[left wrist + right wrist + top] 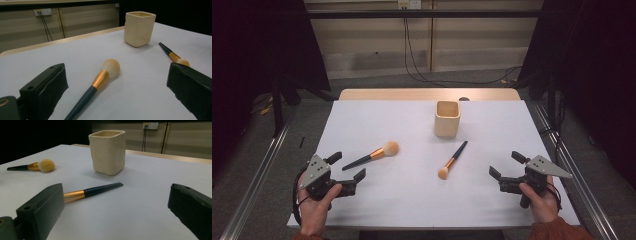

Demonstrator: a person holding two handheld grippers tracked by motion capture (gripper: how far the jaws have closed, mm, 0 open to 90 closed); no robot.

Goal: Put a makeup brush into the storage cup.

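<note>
Jaws spread wide and empty on both the left gripper (347, 168) and the right gripper (507, 164), held low over the white worktop (412, 190) at its near corners. A large dark-handled makeup brush with a copper ferrule and fluffy cream head (371, 156) lies just ahead of the left one; a slimmer matching brush (452, 160) lies mid-worktop (both flat), near a cream square-sided cup (447, 119).

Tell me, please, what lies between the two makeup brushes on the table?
Nothing: in the high view, bare white table separates the big brush from the small brush.
</note>
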